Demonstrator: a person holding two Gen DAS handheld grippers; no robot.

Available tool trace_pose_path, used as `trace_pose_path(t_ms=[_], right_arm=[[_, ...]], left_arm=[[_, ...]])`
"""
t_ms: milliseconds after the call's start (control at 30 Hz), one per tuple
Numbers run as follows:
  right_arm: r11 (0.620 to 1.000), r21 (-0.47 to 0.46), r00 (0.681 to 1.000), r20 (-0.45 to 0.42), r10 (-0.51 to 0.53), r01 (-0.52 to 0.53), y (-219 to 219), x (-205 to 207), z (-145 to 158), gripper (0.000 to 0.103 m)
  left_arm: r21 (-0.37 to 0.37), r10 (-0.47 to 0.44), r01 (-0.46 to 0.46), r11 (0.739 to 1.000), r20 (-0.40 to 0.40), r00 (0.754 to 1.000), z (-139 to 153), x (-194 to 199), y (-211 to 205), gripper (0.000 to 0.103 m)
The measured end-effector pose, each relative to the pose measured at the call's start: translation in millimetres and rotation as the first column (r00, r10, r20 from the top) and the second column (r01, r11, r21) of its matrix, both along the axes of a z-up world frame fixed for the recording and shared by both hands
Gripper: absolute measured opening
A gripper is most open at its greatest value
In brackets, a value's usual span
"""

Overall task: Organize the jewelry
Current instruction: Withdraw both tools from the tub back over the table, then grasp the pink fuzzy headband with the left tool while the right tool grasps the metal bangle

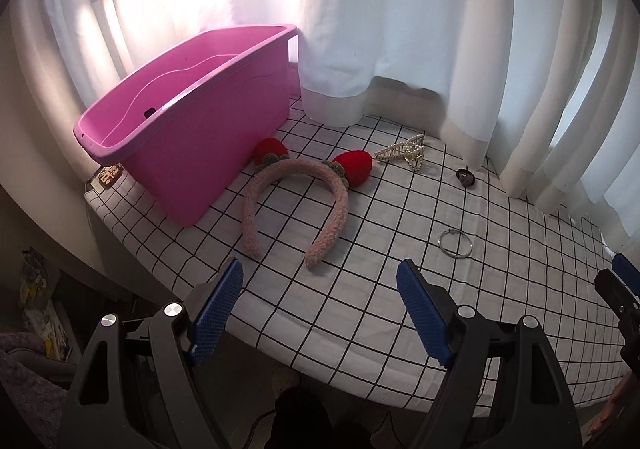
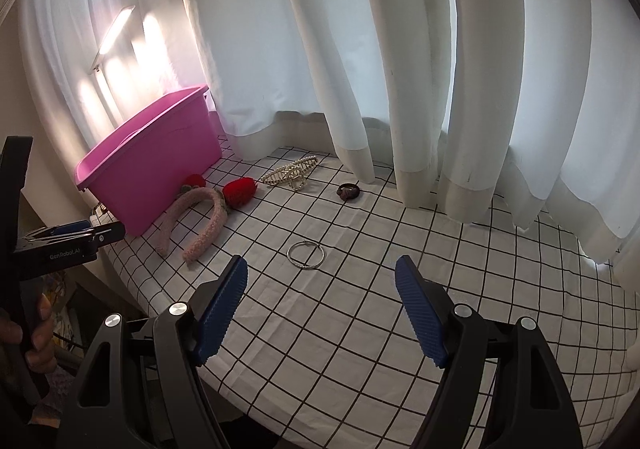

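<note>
A pink fuzzy headband (image 1: 294, 205) (image 2: 200, 221) with two red strawberry ears lies on the checked cloth beside a pink plastic bin (image 1: 188, 117) (image 2: 152, 165). Behind it rests a pearl hair claw (image 1: 404, 155) (image 2: 292, 175). A dark hair tie (image 1: 466, 177) (image 2: 349, 191) sits further right, and a silver bangle (image 1: 456, 243) (image 2: 306, 249) lies nearer. My left gripper (image 1: 320, 313) stands open over the table's near edge, short of the headband, nothing between its fingers. Just short of the bangle, my right gripper (image 2: 320, 309) is open and empty too.
White curtains (image 2: 360, 49) hang onto the table's far side and right side. The checked tablecloth (image 2: 360, 329) drops off at the near left edge. A small patterned item (image 1: 109, 175) sits by the bin's left corner. A person's hand (image 2: 36, 333) holds the left gripper's handle.
</note>
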State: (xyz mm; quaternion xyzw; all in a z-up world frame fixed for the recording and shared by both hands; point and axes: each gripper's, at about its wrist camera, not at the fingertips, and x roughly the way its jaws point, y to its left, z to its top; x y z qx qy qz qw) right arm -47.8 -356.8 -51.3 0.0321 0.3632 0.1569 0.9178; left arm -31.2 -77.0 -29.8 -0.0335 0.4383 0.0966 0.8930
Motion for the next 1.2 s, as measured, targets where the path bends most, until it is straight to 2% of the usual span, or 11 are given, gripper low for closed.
trace_pose_path(t_ms=[200, 400, 567, 767, 1200], right_arm=[[1.000, 0.013, 0.999, -0.037, -0.017, 0.018, 0, 13, -23, 0.073], [1.000, -0.006, 0.997, -0.076, -0.026, 0.025, 15, 29, -48, 0.073], [0.999, -0.021, 0.993, -0.111, -0.029, 0.027, 33, 45, -68, 0.073], [0.999, -0.020, 0.991, -0.129, -0.048, 0.045, 49, 69, -92, 0.073], [0.997, -0.064, 0.984, -0.169, -0.051, 0.041, 75, 117, -140, 0.073]], left_arm=[[-0.015, 0.017, -0.017, 1.000, -0.035, 0.999, -26, -2, 12, 0.078], [-0.025, 0.024, -0.025, 0.999, -0.018, 1.000, -53, 9, 25, 0.078], [-0.049, 0.020, -0.019, 0.999, 0.014, 1.000, -67, 31, 33, 0.078], [-0.039, -0.022, 0.023, 0.999, 0.041, 0.999, -88, 61, 33, 0.078], [-0.019, -0.084, 0.085, 0.996, 0.028, 0.996, -128, 106, 25, 0.078]])
